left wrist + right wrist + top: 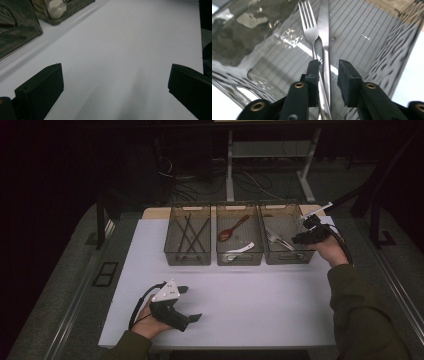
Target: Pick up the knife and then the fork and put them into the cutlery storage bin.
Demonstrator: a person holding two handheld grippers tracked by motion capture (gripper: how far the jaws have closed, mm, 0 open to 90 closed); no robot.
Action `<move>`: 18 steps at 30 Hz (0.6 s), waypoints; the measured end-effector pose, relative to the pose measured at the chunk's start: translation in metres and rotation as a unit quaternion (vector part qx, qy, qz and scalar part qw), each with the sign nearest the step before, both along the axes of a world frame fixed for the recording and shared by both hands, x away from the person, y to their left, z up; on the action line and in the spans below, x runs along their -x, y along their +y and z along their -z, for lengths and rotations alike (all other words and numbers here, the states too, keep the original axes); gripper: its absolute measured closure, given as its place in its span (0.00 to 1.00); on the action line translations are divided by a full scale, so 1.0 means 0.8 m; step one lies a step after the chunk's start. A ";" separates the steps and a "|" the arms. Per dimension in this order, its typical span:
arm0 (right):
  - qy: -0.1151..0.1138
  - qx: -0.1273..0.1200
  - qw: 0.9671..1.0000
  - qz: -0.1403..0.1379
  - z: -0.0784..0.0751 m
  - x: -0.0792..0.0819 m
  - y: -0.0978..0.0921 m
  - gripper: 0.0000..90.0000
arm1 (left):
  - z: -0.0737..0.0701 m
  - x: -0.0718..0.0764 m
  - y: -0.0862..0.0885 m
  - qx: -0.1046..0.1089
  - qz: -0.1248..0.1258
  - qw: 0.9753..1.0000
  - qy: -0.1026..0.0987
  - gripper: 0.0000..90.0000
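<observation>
Reaching into the right-hand bin [289, 251] of three clear plastic bins lined up at the far side of the bench [250, 295], the right tool [329, 67] has its jaws partly apart, one on each side of the cutlery lying on the bin's ribbed floor. Between those jaws run the handles of a steel fork [309, 25] and a steel knife [323, 27], the two pieces lying close together and crossing near the handles, their heads pointing away from the tool. The left jaw sits against the fork's handle; the right jaw stands a little off the knife, so the grip is not closed on either piece. From the high view the person's right hand holds this tool [310, 235] over the bin's right end, cutlery [277, 239] glinting below it.

The middle bin [239, 255] holds a brown wooden spoon [232, 229] and a white utensil [242, 248]; the left bin [187, 255] holds dark chopsticks [190, 232].

The left tool [187, 302] rests low over the near left part of the white bench top, well apart from the bins, its jaws spread wide with nothing between them but bare bench surface [125, 50].
</observation>
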State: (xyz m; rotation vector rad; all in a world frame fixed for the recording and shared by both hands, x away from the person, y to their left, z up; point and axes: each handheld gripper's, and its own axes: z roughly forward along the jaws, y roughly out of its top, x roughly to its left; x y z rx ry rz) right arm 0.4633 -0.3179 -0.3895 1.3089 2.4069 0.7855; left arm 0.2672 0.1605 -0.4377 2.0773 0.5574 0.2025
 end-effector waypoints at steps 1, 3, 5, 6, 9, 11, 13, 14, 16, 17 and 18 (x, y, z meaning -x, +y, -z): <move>-0.004 -0.004 1.000 0.001 -0.001 0.000 -0.001 0.71 | 0.000 0.000 0.000 0.000 0.000 1.000 0.000 0.00; -0.011 -0.011 1.000 0.006 -0.004 0.002 -0.003 0.67 | 0.000 0.000 0.000 0.000 0.000 1.000 0.000 0.00; -0.016 -0.024 1.000 0.012 -0.007 0.003 -0.005 0.61 | 0.000 0.000 0.000 -0.001 0.000 1.000 0.001 0.00; -0.019 -0.030 0.999 0.015 -0.008 0.003 -0.006 0.58 | 0.000 -0.001 0.000 -0.001 0.000 1.000 0.001 0.00; -0.023 -0.044 0.999 0.019 -0.011 0.006 -0.009 0.52 | 0.000 -0.003 0.000 -0.002 0.000 1.000 0.002 0.00; -0.027 -0.049 0.998 0.020 -0.014 0.009 -0.010 0.49 | 0.001 -0.004 -0.002 0.002 -0.003 1.000 0.003 0.00; -0.035 -0.056 0.998 0.020 -0.016 0.013 -0.012 0.47 | 0.000 -0.007 -0.002 -0.001 -0.003 1.000 0.002 0.00; -0.037 -0.059 0.997 0.017 -0.018 0.015 -0.013 0.46 | 0.000 -0.008 -0.001 0.000 -0.004 1.000 0.003 0.00; -0.043 -0.069 0.997 0.017 -0.020 0.020 -0.014 0.45 | 0.000 -0.011 -0.001 -0.002 -0.005 1.000 0.003 0.00; -0.045 -0.074 0.996 0.016 -0.021 0.023 -0.015 0.44 | 0.001 -0.011 -0.001 0.000 -0.006 1.000 0.003 0.00; -0.049 -0.079 0.996 0.014 -0.022 0.025 -0.016 0.44 | 0.001 -0.012 -0.001 -0.001 -0.006 1.000 0.003 0.00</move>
